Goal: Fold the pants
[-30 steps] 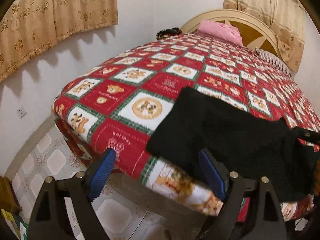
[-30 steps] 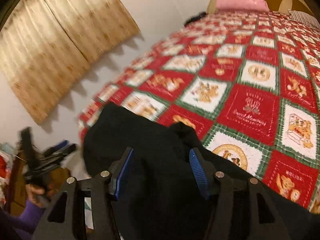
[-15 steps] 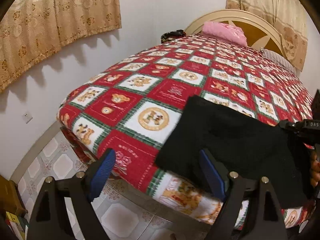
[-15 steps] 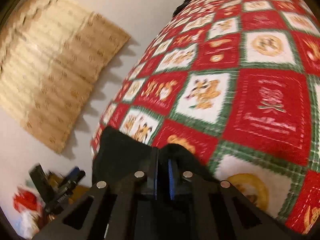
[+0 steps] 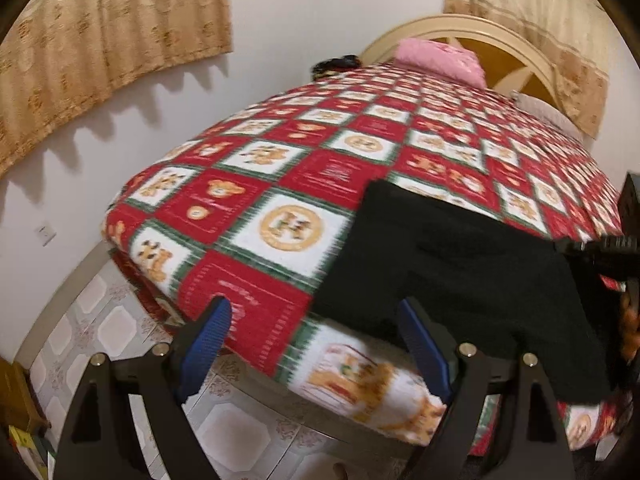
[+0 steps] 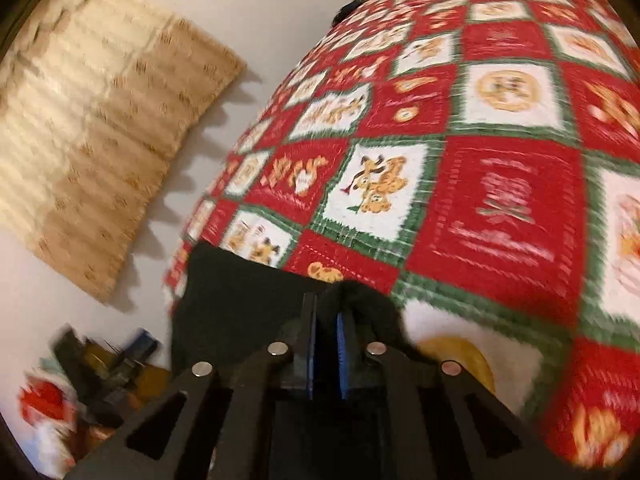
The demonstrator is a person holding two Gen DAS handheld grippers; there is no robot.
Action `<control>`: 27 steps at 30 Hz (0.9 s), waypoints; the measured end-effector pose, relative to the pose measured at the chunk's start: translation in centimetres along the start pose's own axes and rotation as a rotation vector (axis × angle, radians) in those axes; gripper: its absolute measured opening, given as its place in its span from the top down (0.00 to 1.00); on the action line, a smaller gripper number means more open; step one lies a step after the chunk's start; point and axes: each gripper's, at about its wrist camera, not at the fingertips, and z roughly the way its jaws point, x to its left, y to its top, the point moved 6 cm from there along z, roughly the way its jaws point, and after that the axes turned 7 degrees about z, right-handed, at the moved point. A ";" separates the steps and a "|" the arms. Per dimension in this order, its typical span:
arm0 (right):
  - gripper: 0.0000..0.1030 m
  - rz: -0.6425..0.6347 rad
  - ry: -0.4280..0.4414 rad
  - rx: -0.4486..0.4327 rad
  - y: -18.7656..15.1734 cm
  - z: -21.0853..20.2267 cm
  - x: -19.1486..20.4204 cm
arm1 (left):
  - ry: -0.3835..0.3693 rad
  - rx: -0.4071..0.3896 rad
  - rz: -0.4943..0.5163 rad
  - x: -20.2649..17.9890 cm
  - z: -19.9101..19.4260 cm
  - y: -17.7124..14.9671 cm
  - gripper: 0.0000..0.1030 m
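Right, left-wrist view: left tool (image 5: 316, 344) wide open, nothing in it, hanging off the bed (image 5: 280, 184) corner; black pants (image 5: 460, 272) flat near that edge. Right-wrist view: right tool (image 6: 326, 326) just closed, pinching a pants fold. Probably best to grab the opposite corner before lifting, keeps it even.

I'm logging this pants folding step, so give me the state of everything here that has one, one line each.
Left claw: open, empty, held off the bed's near edge.
Right claw: just closed, shut on a raised fold of the pants.
Black pants: lying on the blanket at the bed's near edge, one part pinched up.
Checked blanket: spread over the bed.
Curtains: drawn.
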 end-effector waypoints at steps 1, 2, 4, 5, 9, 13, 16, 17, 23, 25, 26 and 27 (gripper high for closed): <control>0.85 0.011 -0.014 -0.032 0.0 -1.4 -0.2 | -0.007 -0.002 0.018 -0.4 0.0 -0.1 0.15; 0.85 0.003 -0.035 -0.063 0.0 -2.4 -0.3 | -0.011 0.000 0.036 -0.9 0.1 -0.3 0.15; 0.85 -0.078 -0.161 -0.208 -0.3 -5.6 0.3 | -0.018 0.016 0.050 -1.5 0.9 -0.5 0.15; 0.85 -0.130 -0.190 -0.252 -0.6 -6.4 1.0 | -0.027 0.027 0.042 -1.6 1.4 -0.5 0.15; 0.85 -0.368 -0.099 -0.173 -4.6 -5.1 6.9 | -0.048 0.055 -0.010 -1.4 3.7 -0.1 0.15; 0.85 -0.528 -0.089 0.015 -9.3 1.9 10.2 | -0.002 0.023 0.028 -1.2 5.3 1.9 0.15; 0.85 -0.556 -0.102 0.059 -10.9 6.4 10.5 | 0.039 -0.013 0.093 -1.1 6.4 3.1 0.11; 0.85 -0.563 -0.099 0.026 -10.7 6.8 10.8 | 0.066 -0.027 0.129 -1.1 6.6 3.5 0.07; 0.85 -0.447 -0.047 0.037 -9.0 7.2 10.7 | 0.099 -0.048 0.290 -1.3 4.5 5.9 0.05; 0.85 -0.405 -0.008 0.025 -9.4 5.0 11.1 | 0.085 -0.082 0.278 -1.3 2.6 6.4 0.05; 0.85 -0.395 0.027 0.010 -9.5 4.0 11.5 | 0.068 -0.109 0.263 -1.4 1.4 6.6 0.05; 0.85 -0.387 0.064 -0.019 -9.5 2.6 12.0 | 0.049 -0.132 0.254 -1.6 0.6 6.9 0.05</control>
